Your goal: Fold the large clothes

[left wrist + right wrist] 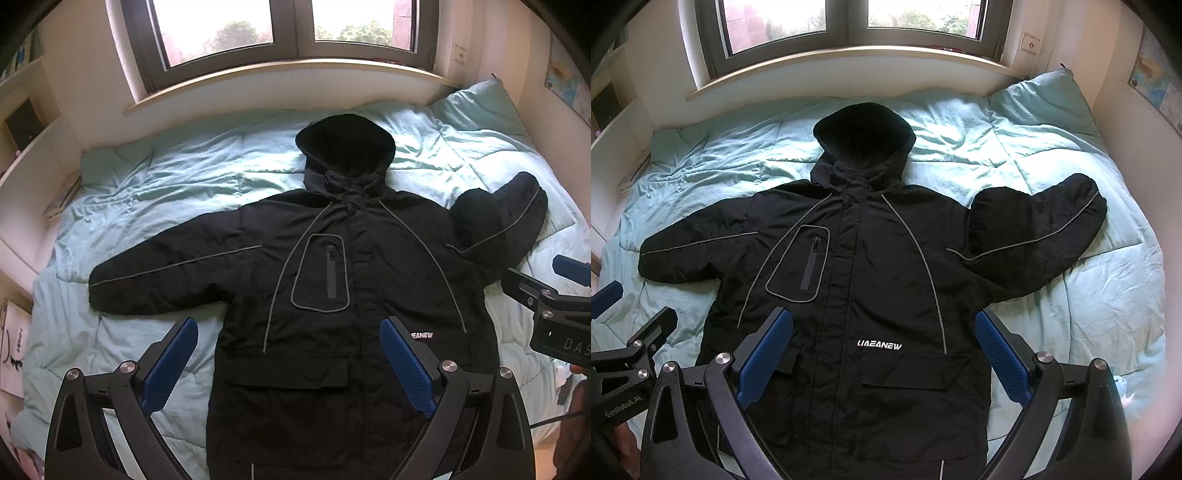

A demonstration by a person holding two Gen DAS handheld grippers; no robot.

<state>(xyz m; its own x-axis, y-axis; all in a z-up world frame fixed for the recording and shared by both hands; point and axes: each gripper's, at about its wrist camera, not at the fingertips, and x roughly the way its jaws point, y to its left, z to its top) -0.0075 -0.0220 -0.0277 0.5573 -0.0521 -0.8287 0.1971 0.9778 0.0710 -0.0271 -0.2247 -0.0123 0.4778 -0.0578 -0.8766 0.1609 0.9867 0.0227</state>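
A black hooded jacket (332, 229) (871, 258) lies face up and zipped on a light teal duvet (177, 177) (960, 147), hood (345, 144) (864, 129) toward the window. One sleeve (159, 280) (694, 254) stretches flat to the left. The other sleeve (498, 214) (1034, 229) points right with its end doubled back on itself. My left gripper (290, 328) hovers open above the jacket's lower left half. My right gripper (882, 317) hovers open above the lower front, near the white logo (880, 345). Neither holds anything.
A pillow (476, 107) (1041, 99) leans at the bed's far right corner. A window sill (280, 79) runs behind the bed. White shelves (33, 155) stand at the left and a wall with a map poster (1156, 81) at the right.
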